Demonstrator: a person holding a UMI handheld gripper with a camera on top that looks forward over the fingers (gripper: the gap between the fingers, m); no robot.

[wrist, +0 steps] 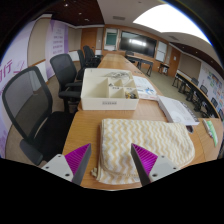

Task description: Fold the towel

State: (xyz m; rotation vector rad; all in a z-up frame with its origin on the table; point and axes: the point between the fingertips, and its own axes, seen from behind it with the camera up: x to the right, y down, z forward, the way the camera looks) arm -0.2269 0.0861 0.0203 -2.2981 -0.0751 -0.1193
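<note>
- My gripper (111, 163) hangs above the near edge of the wooden table (100, 122), its fingers apart and holding nothing; the two magenta pads (79, 157) sit low in the frame, left and right of centre.
- The towel (142, 145), cream with a wavy pattern, lies flat on the table in the lower middle of the frame, just ahead of the fingers and partly between them.
- I judge its long axis runs across the frame, left to right, so it lies broadside to me; its near edge hangs at the table's front, close to the fingertips.
- The left-hand corner looks nearest the left pad, so I'd take that corner first.
- Beyond the towel, mid-frame, stands a white tray (108, 91) with small items; well apart from it.
- Black office chairs (30, 105) line the left of the frame.
</note>
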